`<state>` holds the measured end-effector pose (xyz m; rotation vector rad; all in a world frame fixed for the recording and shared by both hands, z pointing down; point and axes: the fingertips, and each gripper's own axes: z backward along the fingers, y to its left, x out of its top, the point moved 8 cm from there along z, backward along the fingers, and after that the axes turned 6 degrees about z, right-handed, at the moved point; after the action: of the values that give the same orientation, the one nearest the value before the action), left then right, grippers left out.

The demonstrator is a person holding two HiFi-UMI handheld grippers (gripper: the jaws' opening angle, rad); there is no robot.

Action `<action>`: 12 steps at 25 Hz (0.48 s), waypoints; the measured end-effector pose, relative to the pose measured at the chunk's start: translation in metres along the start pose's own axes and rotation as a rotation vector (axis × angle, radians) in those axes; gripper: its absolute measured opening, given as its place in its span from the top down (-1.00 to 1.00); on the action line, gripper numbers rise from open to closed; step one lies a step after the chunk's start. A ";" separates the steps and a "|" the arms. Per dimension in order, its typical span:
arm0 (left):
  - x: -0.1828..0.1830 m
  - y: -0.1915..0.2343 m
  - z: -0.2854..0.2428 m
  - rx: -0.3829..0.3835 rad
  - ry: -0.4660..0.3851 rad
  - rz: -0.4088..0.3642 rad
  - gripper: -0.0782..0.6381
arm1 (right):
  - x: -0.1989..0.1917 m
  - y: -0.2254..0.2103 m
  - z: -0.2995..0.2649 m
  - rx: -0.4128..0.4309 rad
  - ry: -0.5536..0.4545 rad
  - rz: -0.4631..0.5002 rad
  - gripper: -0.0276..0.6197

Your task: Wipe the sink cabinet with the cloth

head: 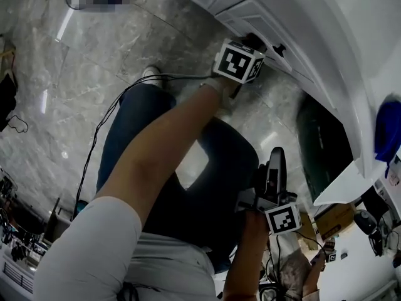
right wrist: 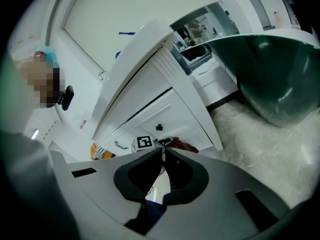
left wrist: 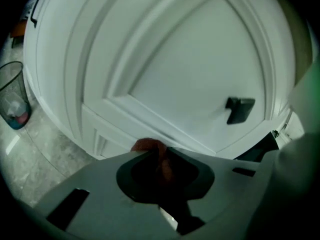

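My left gripper (left wrist: 156, 151) is shut on a reddish-brown cloth (left wrist: 148, 145), which it holds against the low part of the white sink cabinet door (left wrist: 190, 69). A black knob (left wrist: 239, 109) sits to the right of the jaws. In the head view the left gripper (head: 252, 42) reaches out to the cabinet (head: 294, 24), beside the knob (head: 279, 49). The right gripper (head: 276, 162) hangs over the person's lap, away from the cabinet. Its jaws (right wrist: 163, 153) are shut with nothing between them. The right gripper view also shows the cloth (right wrist: 186, 147) at the cabinet's foot.
A wire waste bin (left wrist: 12, 101) stands on the marble floor left of the cabinet. A dark green basin (right wrist: 275, 79) bulges at the right, and it shows in the head view as the dark basin (head: 322, 149). Something blue (head: 388, 130) lies on the counter. The person's legs (head: 188, 162) fill the middle.
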<state>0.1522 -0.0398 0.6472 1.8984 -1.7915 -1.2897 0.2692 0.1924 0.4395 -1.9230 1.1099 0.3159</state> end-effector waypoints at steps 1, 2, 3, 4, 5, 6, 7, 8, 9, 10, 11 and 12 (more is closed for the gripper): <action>0.007 0.007 0.007 0.008 -0.008 0.006 0.65 | 0.000 0.006 -0.002 0.004 0.006 0.003 0.81; 0.014 0.013 0.013 0.018 -0.015 0.008 0.65 | 0.001 0.013 -0.005 0.009 0.012 0.007 0.81; 0.022 0.021 0.020 0.029 -0.019 0.006 0.65 | 0.001 0.019 -0.008 0.011 0.018 0.009 0.81; 0.028 0.029 0.026 0.040 -0.024 0.004 0.65 | 0.001 0.025 -0.011 0.012 0.024 0.011 0.81; 0.034 0.037 0.032 0.048 -0.029 0.002 0.65 | 0.000 0.030 -0.014 0.011 0.031 0.013 0.81; 0.040 0.045 0.037 0.055 -0.034 0.003 0.65 | -0.001 0.035 -0.018 0.010 0.036 0.014 0.81; 0.045 0.052 0.042 0.061 -0.038 0.006 0.65 | -0.002 0.040 -0.021 0.009 0.041 0.014 0.81; 0.051 0.059 0.047 0.067 -0.044 0.010 0.65 | -0.003 0.045 -0.025 0.008 0.044 0.012 0.81; 0.057 0.064 0.053 0.071 -0.047 0.010 0.65 | -0.003 0.050 -0.028 0.007 0.047 0.010 0.81; 0.063 0.067 0.058 0.073 -0.048 0.004 0.65 | -0.004 0.056 -0.031 0.008 0.052 0.008 0.81; 0.069 0.069 0.063 0.073 -0.046 -0.007 0.65 | -0.005 0.062 -0.032 0.011 0.058 0.009 0.81; 0.073 0.069 0.068 0.068 -0.043 -0.017 0.65 | -0.006 0.068 -0.033 0.016 0.066 0.011 0.81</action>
<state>0.0465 -0.0936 0.6233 1.9394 -1.8676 -1.3009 0.2049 0.1546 0.4246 -1.9260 1.1628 0.2509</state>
